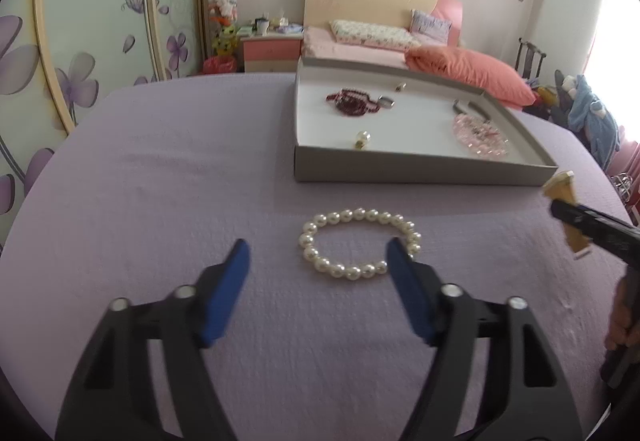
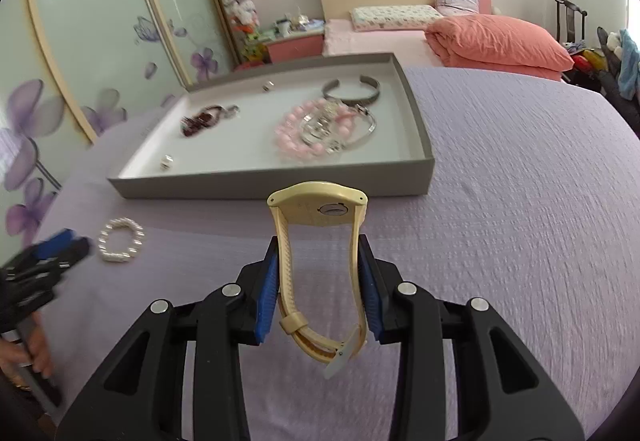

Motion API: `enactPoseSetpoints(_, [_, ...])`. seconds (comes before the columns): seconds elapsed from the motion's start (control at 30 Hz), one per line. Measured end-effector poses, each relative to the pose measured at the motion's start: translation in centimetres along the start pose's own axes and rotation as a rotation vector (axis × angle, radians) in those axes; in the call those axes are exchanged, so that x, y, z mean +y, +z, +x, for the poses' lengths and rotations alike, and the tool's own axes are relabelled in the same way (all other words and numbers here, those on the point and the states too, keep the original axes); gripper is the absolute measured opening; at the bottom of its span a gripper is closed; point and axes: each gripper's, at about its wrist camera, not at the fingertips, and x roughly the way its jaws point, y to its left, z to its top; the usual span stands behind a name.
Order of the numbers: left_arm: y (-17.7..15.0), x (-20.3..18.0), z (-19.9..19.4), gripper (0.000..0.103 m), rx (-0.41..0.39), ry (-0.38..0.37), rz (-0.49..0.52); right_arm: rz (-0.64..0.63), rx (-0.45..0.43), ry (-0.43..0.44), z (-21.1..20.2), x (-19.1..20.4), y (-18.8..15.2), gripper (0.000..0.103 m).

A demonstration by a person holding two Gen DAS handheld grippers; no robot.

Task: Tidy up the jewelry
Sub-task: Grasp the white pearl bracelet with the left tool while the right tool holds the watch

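the worktop (image 1: 160, 169), under a lilac cloth, carries a grey tray (image 2: 272, 183) toward its far edge. in the tray lie a pink bead bracelet (image 2: 296, 137) tangled with silver pieces, a metal cuff (image 2: 352, 91) near the far right corner, dark red beads (image 1: 352, 101) toward the far left, and a small pearl piece (image 1: 362, 140) by the near wall.

on the bare cloth, between the tray's near wall and the near edge of the worktop, lies the pearl bracelet (image 1: 358, 243), flat, a closed ring with no long axis to speak of.

the left gripper (image 1: 318, 261) is the nearer one: its jaws are spread, nothing between the pads, and the ring sits just ahead of them and a little to their right, the right pad crossing the ring's near right beads in this view; whether it touches them i cannot tell. the coming pinch seems to need a small shift right so that one side of the ring falls between the pads.

the right gripper (image 2: 318, 269) is pinching a cream watch (image 2: 320, 241) by its strap, the case pointing toward the tray's near wall, well apart from the pearls.
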Motion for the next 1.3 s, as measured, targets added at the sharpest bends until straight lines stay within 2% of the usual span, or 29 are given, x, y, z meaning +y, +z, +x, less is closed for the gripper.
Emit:
enactPoseSetpoints(0.03, [0.1,0.0,0.3,0.054,0.01,0.0,-0.001,-0.002,-0.002,0.005,-0.1,0.1,0.0,0.038])
enactPoseSetpoints(0.13, [0.2,0.1,1.5,0.045,0.044,-0.003,-0.008,-0.021,-0.004,0.009,-0.2,0.6,0.0,0.038])
enactPoseSetpoints(0.4, [0.9,-0.2,2.8,0.039,0.065,0.01,-0.002,-0.037,0.015,0.02,0.3,1.1,-0.3,0.038])
enactPoseSetpoints(0.67, [1.3,-0.7,3.1,0.02,0.071,0.049,0.036,-0.039,0.018,0.026,0.3,1.1,-0.4,0.038])
enactPoseSetpoints(0.7, [1.3,-0.7,3.1,0.012,0.071,0.051,0.04,-0.039,0.018,0.028,0.3,1.2,-0.4,0.038])
enactPoseSetpoints(0.73, [1.3,-0.8,3.1,0.01,0.071,0.048,0.048,-0.04,0.018,0.029,0.3,1.3,-0.5,0.038])
enactPoseSetpoints(1.0, [0.5,-1.1,2.3,0.009,0.064,0.015,0.082,-0.044,0.004,0.04,-0.4,1.8,-0.5,0.038])
enactPoseSetpoints(1.3, [1.0,-1.2,-2.6,0.009,-0.053,-0.068,0.073,-0.054,-0.028,0.056,-1.9,2.7,-0.3,0.038])
